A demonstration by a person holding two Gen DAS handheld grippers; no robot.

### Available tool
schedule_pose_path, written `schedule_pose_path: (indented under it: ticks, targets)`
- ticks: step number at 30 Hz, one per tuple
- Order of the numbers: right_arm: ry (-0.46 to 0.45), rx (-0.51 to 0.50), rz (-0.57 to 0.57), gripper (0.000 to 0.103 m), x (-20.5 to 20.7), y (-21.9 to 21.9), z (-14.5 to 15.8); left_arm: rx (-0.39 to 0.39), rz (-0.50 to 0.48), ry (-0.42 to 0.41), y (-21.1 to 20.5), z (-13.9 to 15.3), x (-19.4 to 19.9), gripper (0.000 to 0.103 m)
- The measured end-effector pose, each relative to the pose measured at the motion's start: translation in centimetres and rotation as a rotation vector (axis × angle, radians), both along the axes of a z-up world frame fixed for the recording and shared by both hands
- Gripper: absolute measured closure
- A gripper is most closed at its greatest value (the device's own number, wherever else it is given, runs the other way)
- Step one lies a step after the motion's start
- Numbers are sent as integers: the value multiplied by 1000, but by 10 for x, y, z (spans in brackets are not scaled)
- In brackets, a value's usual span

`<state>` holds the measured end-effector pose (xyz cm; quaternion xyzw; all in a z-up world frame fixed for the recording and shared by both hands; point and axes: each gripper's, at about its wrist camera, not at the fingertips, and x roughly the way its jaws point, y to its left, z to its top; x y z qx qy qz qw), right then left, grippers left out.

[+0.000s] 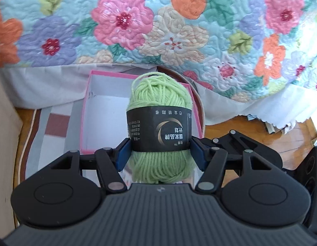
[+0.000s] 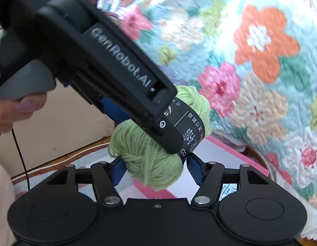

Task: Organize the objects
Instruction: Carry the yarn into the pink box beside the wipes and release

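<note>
A light green yarn ball [image 1: 158,94] with a black paper band is clamped across the band between the blue pads of my left gripper [image 1: 161,153]. It hangs above an open pink box [image 1: 86,110] with a white inside. In the right wrist view the same yarn ball [image 2: 150,160] sits between the blue pads of my right gripper [image 2: 156,170], whose jaws stand wide around its lower end; I cannot tell if they touch it. The left gripper's black body [image 2: 109,69] crosses that view from the upper left, over the pink box [image 2: 236,160].
A floral quilt [image 1: 179,24] hangs over the bed edge behind the box. A striped mat [image 1: 54,127] lies under the box on the wooden floor [image 1: 261,135]. A round brown rim [image 1: 197,94] shows behind the box. A pale cabinet side [image 2: 62,119] stands at left.
</note>
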<state>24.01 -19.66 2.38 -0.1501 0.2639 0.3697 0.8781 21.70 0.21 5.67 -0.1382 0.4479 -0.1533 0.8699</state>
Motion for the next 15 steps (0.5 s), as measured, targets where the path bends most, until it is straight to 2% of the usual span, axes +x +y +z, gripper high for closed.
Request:
schedule_pose_path:
  ticks: [7,11,15]
  targets:
    - [204,60,-84,35,84,-6,-47,22,18,75,-22,-45,79,42]
    - [318,110,-134,35,118,-10,-81,-29,67,121,-19,-83,113,42]
    - [380,95,-154,35,137,-6,-106,-99,125,181,-10,-121,139,42]
